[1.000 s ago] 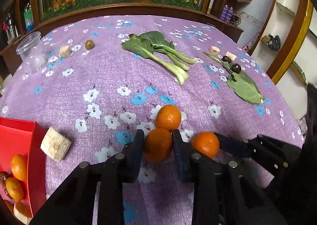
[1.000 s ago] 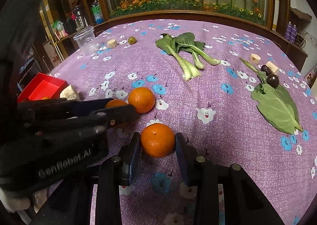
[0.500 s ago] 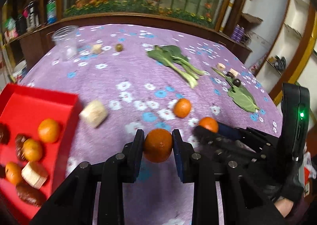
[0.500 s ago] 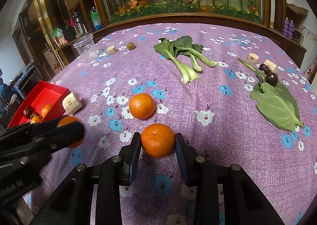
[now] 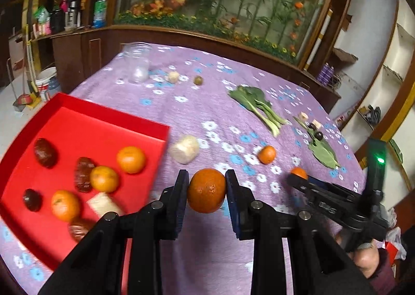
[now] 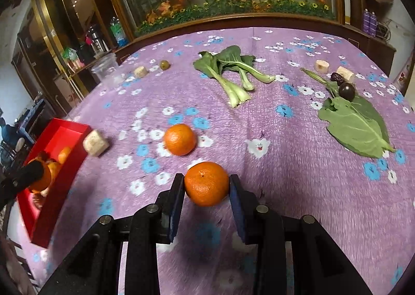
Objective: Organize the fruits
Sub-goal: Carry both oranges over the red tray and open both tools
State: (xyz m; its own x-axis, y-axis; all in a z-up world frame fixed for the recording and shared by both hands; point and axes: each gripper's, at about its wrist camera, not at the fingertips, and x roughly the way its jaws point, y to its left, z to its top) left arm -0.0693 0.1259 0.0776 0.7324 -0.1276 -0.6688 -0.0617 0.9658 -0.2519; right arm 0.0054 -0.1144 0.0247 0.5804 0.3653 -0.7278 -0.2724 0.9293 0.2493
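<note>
Mid-carry: left gripper clamped on 1 round orange mandarin, right gripper clamped on another orange mandarin; next, release over red plastic tray to the left.

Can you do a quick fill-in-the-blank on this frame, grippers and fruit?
1. The left gripper is shut on an ____.
2. The tray holding fruit is ____ in colour.
3. ____ loose orange lies on the cloth beyond the right gripper.

Missing: orange; red; One

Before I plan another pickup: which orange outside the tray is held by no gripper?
The loose orange on the purple cloth beyond the right gripper, beside no tray; the other two are clamped.
</note>
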